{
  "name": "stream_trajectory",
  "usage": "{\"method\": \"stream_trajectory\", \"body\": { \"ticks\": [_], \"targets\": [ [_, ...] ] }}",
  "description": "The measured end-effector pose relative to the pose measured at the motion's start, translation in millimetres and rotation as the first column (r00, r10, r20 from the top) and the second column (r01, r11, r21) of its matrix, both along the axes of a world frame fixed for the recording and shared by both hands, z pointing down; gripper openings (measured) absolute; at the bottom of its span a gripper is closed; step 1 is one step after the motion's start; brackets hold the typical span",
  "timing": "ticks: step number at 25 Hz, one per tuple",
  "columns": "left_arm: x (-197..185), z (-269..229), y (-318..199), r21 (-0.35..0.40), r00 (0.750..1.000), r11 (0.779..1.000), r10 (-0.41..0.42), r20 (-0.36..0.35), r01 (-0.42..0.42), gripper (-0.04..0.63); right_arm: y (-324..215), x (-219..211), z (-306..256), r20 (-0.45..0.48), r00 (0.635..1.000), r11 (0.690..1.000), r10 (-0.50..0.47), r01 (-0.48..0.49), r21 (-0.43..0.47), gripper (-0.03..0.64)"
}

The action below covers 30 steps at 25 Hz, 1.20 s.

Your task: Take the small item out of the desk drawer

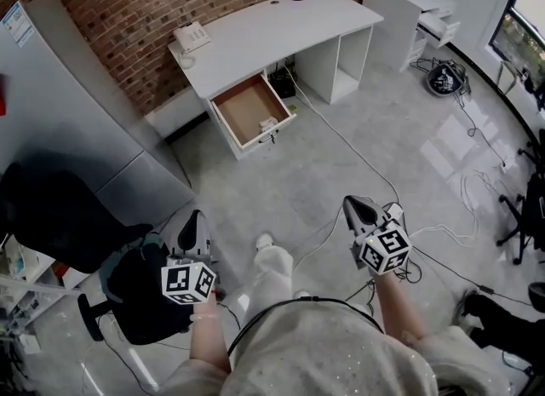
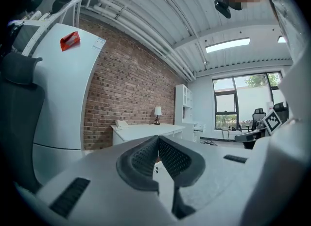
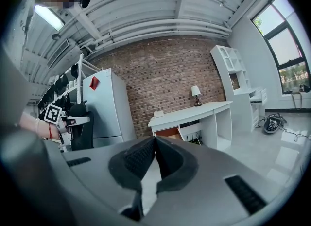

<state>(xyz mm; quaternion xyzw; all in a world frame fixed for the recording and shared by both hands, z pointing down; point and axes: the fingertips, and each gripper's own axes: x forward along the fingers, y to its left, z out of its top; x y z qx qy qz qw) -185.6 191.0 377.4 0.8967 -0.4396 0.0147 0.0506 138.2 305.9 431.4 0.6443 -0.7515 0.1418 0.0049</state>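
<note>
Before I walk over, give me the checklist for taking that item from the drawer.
1. Drawer open: ok, the drawer is pulled out of the desk.
2. Target seen: ok, the small item lies by the drawer's front panel.
3. Left claw empty: ok, shut on nothing.
4. Right claw ready to grasp: not ok, shut and empty; it must open.
5. Within reach: not ok, both claws are well short of the desk.
6. Path clear: not ok, a cable crosses the floor ahead.
</note>
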Motion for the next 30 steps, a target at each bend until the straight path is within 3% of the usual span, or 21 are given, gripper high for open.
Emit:
{"method": "stream_trajectory", "body": {
  "ticks": [11, 30],
  "targets": [
    [30.6, 0.5, -107.9, -0.01, 0.999, 0.999, 0.047, -0.02, -0.047, 0.006, -96.4, 15.1, -11.8, -0.017, 1.0, 1.0, -0.015, 0.014, -0.01, 0.074],
    [57.1, 24.4, -280.9, -0.063, 0.994, 0.992, 0.105, -0.015, -0.105, 0.006, -254.9, 24.3, 21.2, 0.014, 1.0, 0.993, 0.018, -0.016, -0.119, 0.101]
  ]
}}
